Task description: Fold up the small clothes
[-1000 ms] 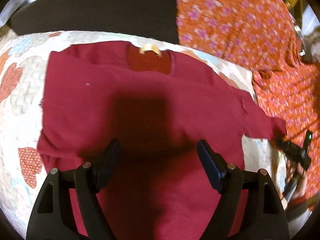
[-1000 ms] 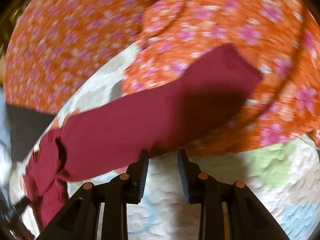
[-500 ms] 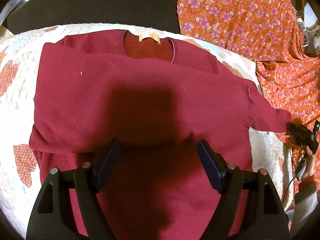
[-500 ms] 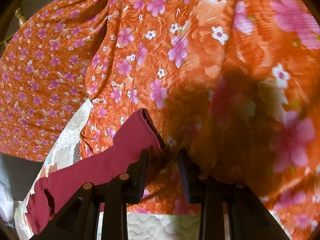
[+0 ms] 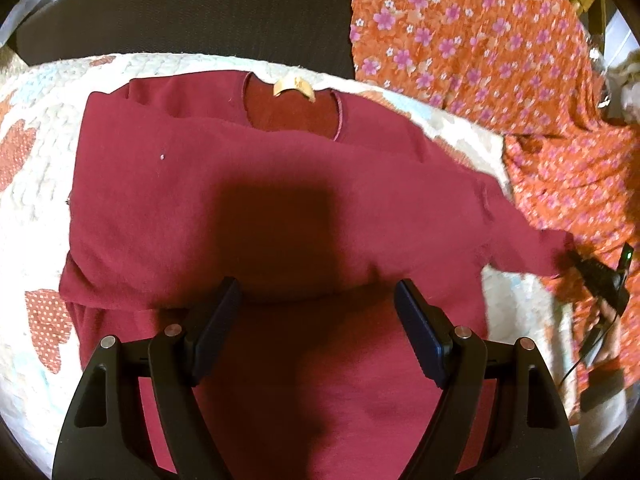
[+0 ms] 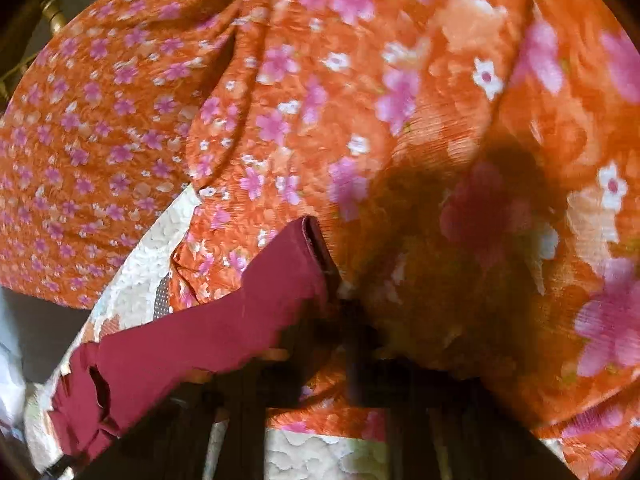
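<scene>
One quilted bedcover (image 5: 36, 200) fills the lower ground, cream and puckered, patched with dotted orange-red hearts and pale blue shapes. Beyond its far edge runs a dark, flat surface (image 5: 180, 16). Crinkled orange cloth (image 5: 500, 60) printed with pink and white flowers lies heaped along the right side. On the quilt the maroon sweatshirt (image 5: 260, 184) lies flat with its neck away from the camera, one side folded across the chest, the other sleeve (image 6: 224, 332) stretched out onto the flowered cloth. A small tan label (image 5: 294, 87) sits inside the collar; no writing on it can be read. The left gripper (image 5: 316, 320) hangs over the shirt's lower body, jaws spread wide, holding nothing. The right gripper (image 6: 344, 320) is at the sleeve's cuff, but blur and shadow hide its jaws, so I cannot tell whether they pinch it.
</scene>
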The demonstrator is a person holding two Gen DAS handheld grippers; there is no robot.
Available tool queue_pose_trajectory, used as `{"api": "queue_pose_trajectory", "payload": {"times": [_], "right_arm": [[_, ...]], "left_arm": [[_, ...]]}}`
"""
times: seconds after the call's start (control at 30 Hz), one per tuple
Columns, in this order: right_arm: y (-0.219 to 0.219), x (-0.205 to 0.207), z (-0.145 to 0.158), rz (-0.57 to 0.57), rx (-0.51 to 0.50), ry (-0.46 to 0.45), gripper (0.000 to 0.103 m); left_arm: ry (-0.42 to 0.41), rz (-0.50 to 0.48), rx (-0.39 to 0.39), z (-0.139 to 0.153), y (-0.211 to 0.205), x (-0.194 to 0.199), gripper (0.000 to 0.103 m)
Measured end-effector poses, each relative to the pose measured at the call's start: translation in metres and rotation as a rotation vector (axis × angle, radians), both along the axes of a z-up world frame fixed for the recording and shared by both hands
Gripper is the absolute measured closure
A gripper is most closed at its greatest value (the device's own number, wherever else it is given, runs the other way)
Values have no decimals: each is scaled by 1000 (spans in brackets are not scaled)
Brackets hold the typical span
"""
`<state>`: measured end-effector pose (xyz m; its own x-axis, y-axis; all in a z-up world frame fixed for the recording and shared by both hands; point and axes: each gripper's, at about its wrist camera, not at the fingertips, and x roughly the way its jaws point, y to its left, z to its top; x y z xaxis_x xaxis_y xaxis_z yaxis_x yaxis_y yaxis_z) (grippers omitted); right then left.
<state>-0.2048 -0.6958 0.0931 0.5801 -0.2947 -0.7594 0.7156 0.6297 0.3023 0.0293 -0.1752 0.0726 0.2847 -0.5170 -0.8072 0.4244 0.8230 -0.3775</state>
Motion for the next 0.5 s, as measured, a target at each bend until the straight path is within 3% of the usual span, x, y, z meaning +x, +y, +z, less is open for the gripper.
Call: {"api": "queue_pose_trajectory", "payload": {"times": [0.07, 0.17, 0.27, 0.5], "right_arm": [[22, 12, 16, 67, -32, -25, 96], [71, 43, 50, 241, -80, -94, 96], [127, 82, 65, 414, -94, -135, 96], [253, 169, 29, 685, 55, -213, 96]], "left_arm": [[31, 2, -56, 4, -1, 3, 24], [89, -5, -167, 10, -7, 7, 24], [135, -26, -238, 14, -25, 11, 24], [228, -47, -404, 13, -57, 35, 24]]}}
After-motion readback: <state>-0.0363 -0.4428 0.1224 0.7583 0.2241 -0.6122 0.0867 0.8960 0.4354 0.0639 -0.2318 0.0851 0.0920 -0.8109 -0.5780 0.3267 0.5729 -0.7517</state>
